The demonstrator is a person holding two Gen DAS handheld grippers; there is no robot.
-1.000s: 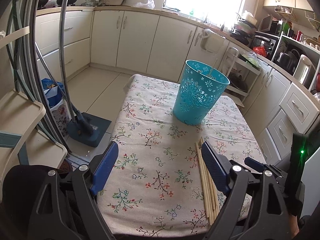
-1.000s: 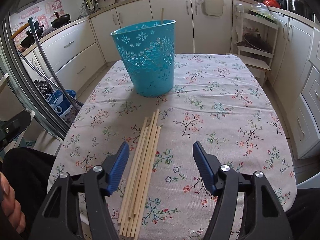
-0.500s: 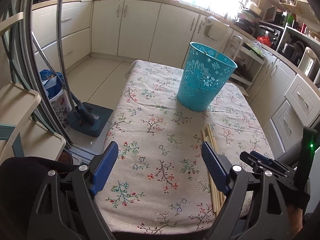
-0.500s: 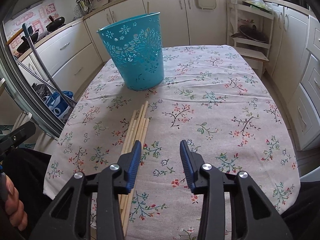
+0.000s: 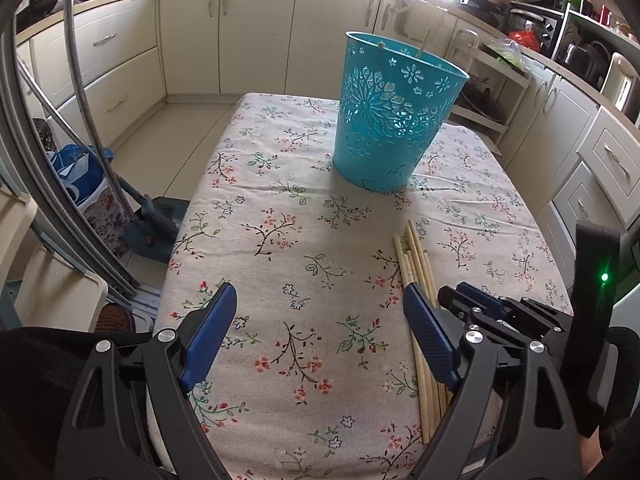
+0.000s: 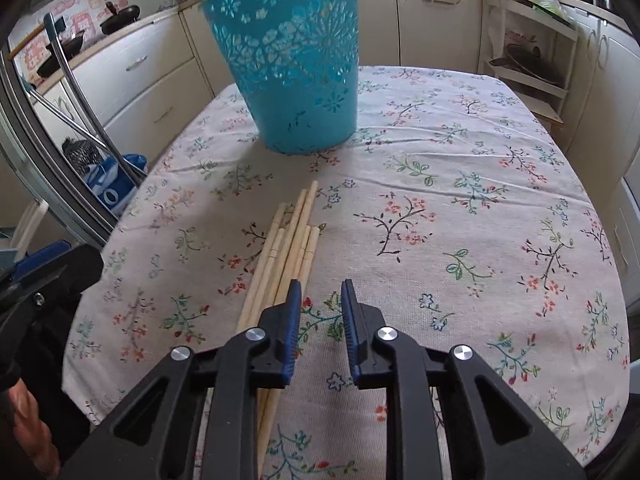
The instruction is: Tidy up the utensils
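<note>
Several pale wooden chopsticks (image 6: 292, 236) lie bundled on the floral tablecloth (image 6: 480, 200), pointing toward a teal cut-out basket (image 6: 296, 60) farther back. My right gripper (image 6: 321, 286) hovers low over the bundle's near half, its jaws closing with a narrow gap. Only cloth shows between them; the sticks run under and left of its left finger. In the left wrist view, my left gripper (image 5: 318, 292) stands wide open over bare cloth, the chopsticks (image 5: 416, 256) beside its right finger. A stick tip pokes above the rim of the basket (image 5: 390, 120).
Cream kitchen cabinets (image 5: 256, 32) ring the table. A blue bag (image 5: 80, 176) and a mop head (image 5: 156, 224) sit on the floor left of the table. A shelf rack (image 6: 528, 52) stands at the back right.
The right gripper's jaws have drawn in from wide to a narrow gap while it sank toward the chopsticks. The left gripper has moved lower and closer to the table, still wide.
</note>
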